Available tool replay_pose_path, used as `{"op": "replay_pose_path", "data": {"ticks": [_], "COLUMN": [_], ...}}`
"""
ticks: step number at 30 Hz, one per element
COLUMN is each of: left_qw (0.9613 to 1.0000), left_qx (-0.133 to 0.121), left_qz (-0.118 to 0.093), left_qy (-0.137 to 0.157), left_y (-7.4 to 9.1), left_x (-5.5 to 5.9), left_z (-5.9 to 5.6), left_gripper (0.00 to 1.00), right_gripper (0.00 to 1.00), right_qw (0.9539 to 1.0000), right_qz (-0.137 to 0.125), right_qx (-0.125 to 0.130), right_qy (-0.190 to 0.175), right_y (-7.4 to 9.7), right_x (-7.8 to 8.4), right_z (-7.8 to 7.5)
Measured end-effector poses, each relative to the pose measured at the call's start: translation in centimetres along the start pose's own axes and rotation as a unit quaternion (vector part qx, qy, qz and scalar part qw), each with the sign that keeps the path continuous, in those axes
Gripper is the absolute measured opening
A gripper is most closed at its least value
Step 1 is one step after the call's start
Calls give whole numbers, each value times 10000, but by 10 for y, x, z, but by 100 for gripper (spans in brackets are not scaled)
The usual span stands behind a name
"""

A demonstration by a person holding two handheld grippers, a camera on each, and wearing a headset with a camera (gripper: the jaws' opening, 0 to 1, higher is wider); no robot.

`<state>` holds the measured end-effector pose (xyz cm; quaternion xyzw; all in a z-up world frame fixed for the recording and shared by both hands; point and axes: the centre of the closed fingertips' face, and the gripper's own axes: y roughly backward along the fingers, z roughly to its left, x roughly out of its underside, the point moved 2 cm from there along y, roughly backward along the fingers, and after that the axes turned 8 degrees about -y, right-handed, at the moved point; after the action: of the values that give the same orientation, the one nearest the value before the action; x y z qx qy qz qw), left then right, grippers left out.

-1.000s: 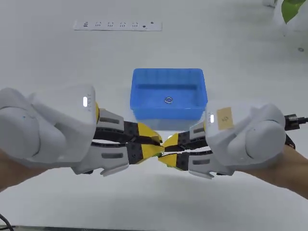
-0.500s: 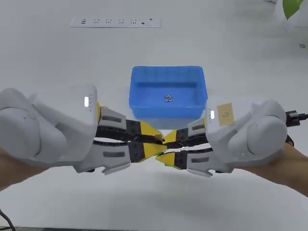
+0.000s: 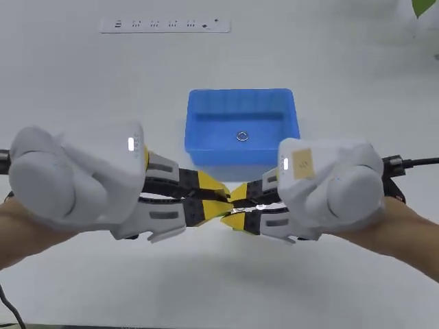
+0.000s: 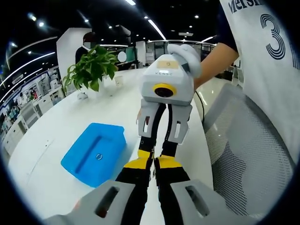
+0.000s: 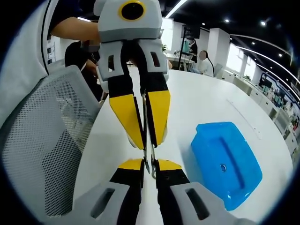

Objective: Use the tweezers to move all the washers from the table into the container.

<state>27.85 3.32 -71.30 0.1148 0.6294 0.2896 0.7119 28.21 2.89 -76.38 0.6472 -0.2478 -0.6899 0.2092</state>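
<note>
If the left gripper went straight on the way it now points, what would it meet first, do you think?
Likely the right gripper: their jaws face tip to tip, tweezers between them. The blue container lies off that line.

Blue rectangular container [image 3: 226, 156] open and upright on the white tabletop [image 3: 329, 62], one small metal washer [image 3: 241, 136] flat near the middle of its floor. Thin metal tweezers [image 5: 147, 140] clamped between the meeting left gripper [image 3: 221, 204] and right gripper [image 3: 236, 205], near the container's front wall.

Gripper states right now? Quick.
Left gripper: closed on the tweezers.
Right gripper: closed on the same tweezers, opposite end.
</note>
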Motion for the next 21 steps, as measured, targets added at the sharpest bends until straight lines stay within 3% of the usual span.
{"op": "replay_pose_path", "data": {"ticks": [21], "left_qw": [9999], "left_qx": [39], "left_qz": [64], "left_qy": [130], "left_y": [-9], "left_x": [9], "left_z": [2], "left_gripper": [9], "right_gripper": [11], "right_qw": [9998], "right_qz": [54], "right_qx": [-34], "right_qy": [-213], "right_y": [-6], "right_x": [11], "right_z": [-6]}}
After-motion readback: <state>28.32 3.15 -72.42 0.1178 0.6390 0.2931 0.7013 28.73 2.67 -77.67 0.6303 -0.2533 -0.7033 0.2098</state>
